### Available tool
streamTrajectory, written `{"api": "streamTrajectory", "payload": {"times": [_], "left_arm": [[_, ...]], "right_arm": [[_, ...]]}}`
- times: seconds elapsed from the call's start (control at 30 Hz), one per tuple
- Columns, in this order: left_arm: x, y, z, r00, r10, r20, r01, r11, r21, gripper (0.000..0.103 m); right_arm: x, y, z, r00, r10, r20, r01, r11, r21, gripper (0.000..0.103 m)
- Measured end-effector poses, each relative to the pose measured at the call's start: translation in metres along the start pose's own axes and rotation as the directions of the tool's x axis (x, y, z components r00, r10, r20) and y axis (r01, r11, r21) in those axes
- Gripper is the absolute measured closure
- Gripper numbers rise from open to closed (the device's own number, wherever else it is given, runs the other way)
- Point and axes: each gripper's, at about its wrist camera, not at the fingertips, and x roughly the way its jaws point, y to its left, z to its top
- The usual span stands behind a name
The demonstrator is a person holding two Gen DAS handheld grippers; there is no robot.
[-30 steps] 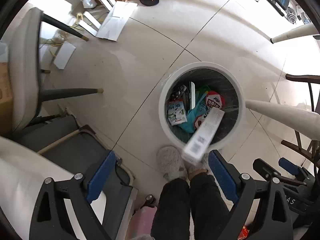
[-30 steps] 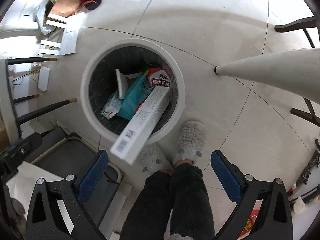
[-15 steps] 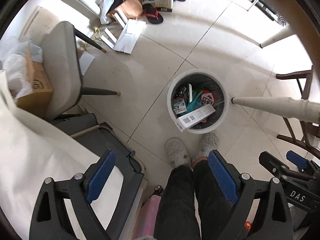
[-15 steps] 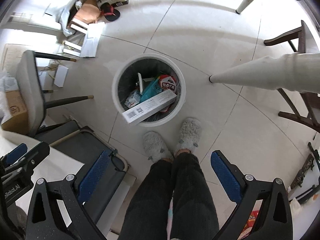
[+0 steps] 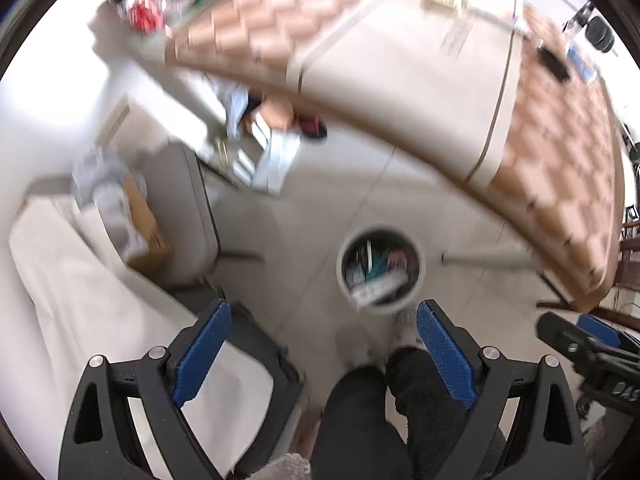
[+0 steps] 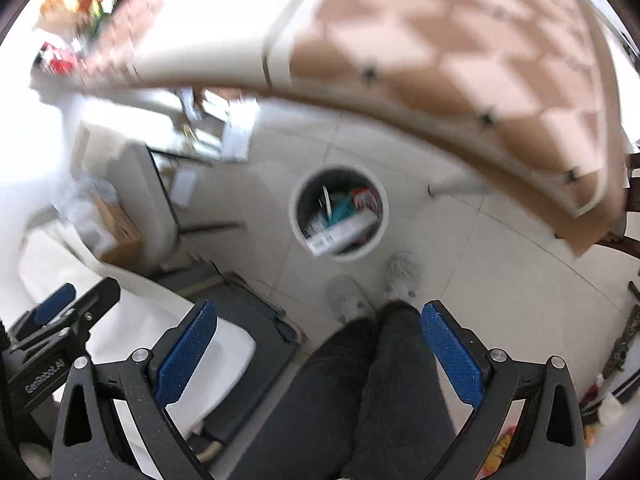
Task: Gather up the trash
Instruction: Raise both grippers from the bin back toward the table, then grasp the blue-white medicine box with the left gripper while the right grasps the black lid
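Both views are blurred and look down at a pale tiled floor (image 5: 344, 200). At the far left of the scene a cardboard box (image 5: 146, 224) with crumpled pale wrapping sits on a grey chair (image 6: 140, 192), and near it a white sheet (image 5: 92, 292) covers something large. The left tongs (image 5: 322, 354) hang released, their blue pads (image 5: 202, 350) wide apart with nothing between them; in the right wrist view these same tongs show at the left edge. Between the pads, dark trouser legs (image 6: 360, 392) run down to two fluffy grey slippers (image 6: 402, 278) standing just beside a round white trash bin (image 5: 379, 270). The bin stands on the floor near the middle of the scene, and it holds a long white box (image 6: 344, 232) with a barcode, lying tilted across the top of the other trash and reaching the near rim, with a teal packet (image 6: 340, 210) and a red-and-white wrapper (image 6: 366, 198) beyond it. The right tongs (image 6: 318, 354) are also released and empty, pads spread wide over the legs. Above and to the right, a counter (image 5: 440, 80) under a brown-and-cream checked cloth arches over the floor, one pale leg (image 6: 456, 189) showing to the right of the bin. Small items lie on the counter's far end, too blurred to identify.
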Motion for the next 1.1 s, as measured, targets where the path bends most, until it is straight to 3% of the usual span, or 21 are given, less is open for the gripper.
{"api": "streamTrajectory", "payload": {"times": [0.17,0.23,0.47,0.57,0.77,0.9,1.1], "left_arm": [[-0.043,-0.018,0.055,0.990,0.027,0.139,-0.023,0.999,-0.028,0.008],[-0.053,-0.031,0.078,0.985,0.022,0.171,-0.020,1.000,-0.010,0.000],[-0.044,-0.088,0.189,0.976,0.097,0.197,-0.109,0.993,0.052,0.000],[-0.024,-0.114,0.241,0.980,0.124,0.158,-0.138,0.988,0.076,0.000],[0.040,-0.148,0.338,0.994,0.105,0.044,-0.109,0.986,0.123,0.000],[0.083,-0.168,0.385,0.998,0.052,-0.047,-0.045,0.988,0.147,0.000],[0.129,-0.194,0.417,0.989,0.046,-0.141,-0.011,0.970,0.241,0.000]], "right_arm": [[-0.072,-0.026,0.043,0.992,0.031,0.122,-0.041,0.996,0.076,0.000],[-0.094,-0.046,0.071,0.987,0.025,0.156,-0.043,0.993,0.113,0.000],[-0.104,-0.112,0.205,0.986,-0.015,0.167,-0.018,0.981,0.194,0.000],[-0.092,-0.132,0.281,0.988,-0.016,0.152,-0.015,0.980,0.198,0.000],[-0.039,-0.160,0.409,0.994,-0.047,0.100,0.026,0.979,0.203,0.000],[-0.009,-0.164,0.450,0.994,-0.077,0.078,0.061,0.981,0.186,0.000],[0.008,-0.154,0.467,0.986,-0.148,0.074,0.135,0.977,0.164,0.000]]}}
